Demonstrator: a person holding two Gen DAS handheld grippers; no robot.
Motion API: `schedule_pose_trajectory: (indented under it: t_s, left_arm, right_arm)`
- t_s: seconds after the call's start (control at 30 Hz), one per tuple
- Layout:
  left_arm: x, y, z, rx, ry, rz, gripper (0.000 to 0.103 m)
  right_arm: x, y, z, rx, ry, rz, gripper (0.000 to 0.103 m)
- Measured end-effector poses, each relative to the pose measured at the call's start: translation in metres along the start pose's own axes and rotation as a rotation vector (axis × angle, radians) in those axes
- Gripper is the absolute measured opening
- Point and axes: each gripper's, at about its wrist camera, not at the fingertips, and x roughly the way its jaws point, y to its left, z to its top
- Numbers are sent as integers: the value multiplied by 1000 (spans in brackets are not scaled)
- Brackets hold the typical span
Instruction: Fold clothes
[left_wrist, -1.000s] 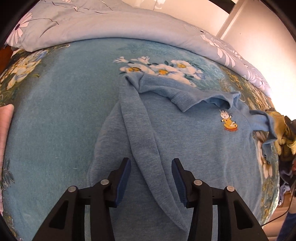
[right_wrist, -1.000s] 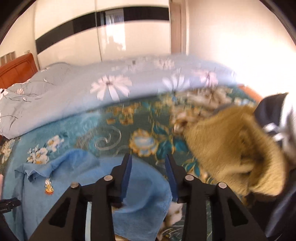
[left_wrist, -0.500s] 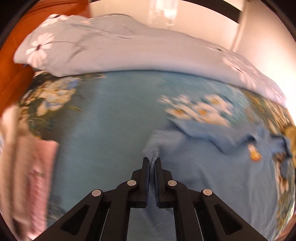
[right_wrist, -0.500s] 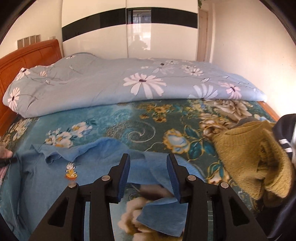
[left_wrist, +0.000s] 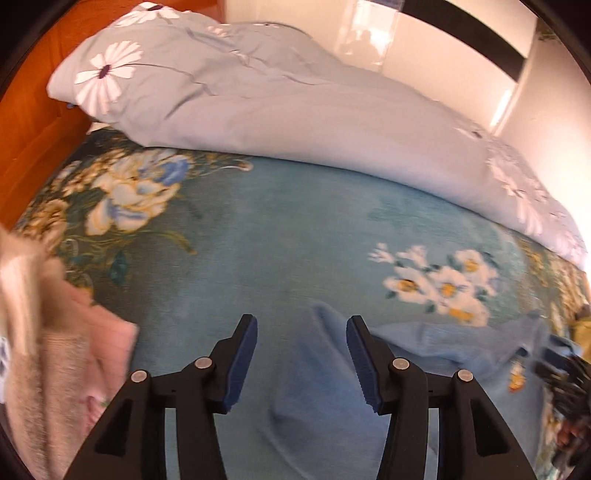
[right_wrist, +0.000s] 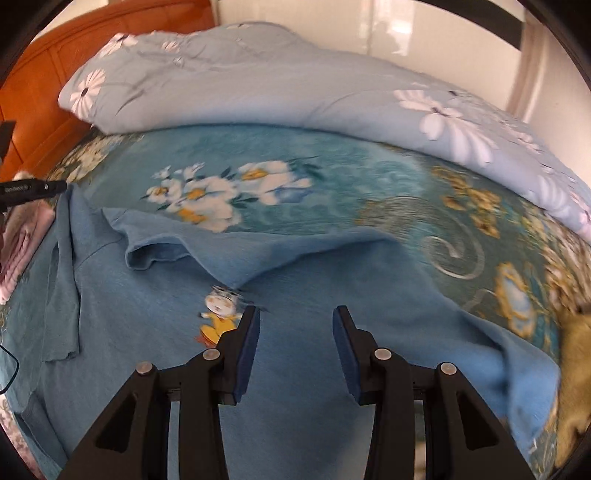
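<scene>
The blue shirt (right_wrist: 295, 295) lies front up on the floral bedspread (left_wrist: 295, 221), its cartoon print (right_wrist: 219, 314) showing. One sleeve (right_wrist: 64, 277) is laid inward along the body on the side nearest the pink pile (left_wrist: 55, 350). The collar region (right_wrist: 159, 254) is rumpled and turned over on itself. The far hem or sleeve towards the mustard garment (right_wrist: 576, 369) is spread out flat, not yet brought in.

Left gripper (left_wrist: 301, 354): jaws opening, the sleeve cloth lying between and below them, pads clear of it. Judged a release after placing that sleeve.

Right gripper (right_wrist: 295, 343): jaws parted, nothing pinched, poised above the shirt chest just beside the print.

Progress: early. One sleeve fold appears done on this shirt; the opposite side, the collar tidy-up and the body folds remain. The pink pile looks folded, though blur prevents confirmation. The mustard garment and whatever is with it at the bed edge appear unfolded and waiting.

The grey-blue duvet (left_wrist: 277, 92) is bunched along the far side, clear of the working area. The left gripper's tip is visible at the edge of the right wrist view, near the sleeve.
</scene>
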Motion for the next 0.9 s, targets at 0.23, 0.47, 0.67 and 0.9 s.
schedule_pose_trajectory:
  t_s: [0.23, 0.47, 0.67, 0.9]
  left_arm:
    - [-4, -13, -20, 32, 33, -58, 56]
    - [-12, -34, -54, 105, 94, -146, 58]
    - [-22, -54, -81, 108, 119, -217, 59]
    - [-48, -52, -117, 22, 136, -278, 61]
  right_arm:
    - [26, 9, 53, 63, -117, -57, 42]
    - [10, -29, 67, 270, -213, 9, 42]
    - [-9, -50, 59, 253, -142, 139, 54]
    - [-55, -63, 36, 301, -192, 212, 66]
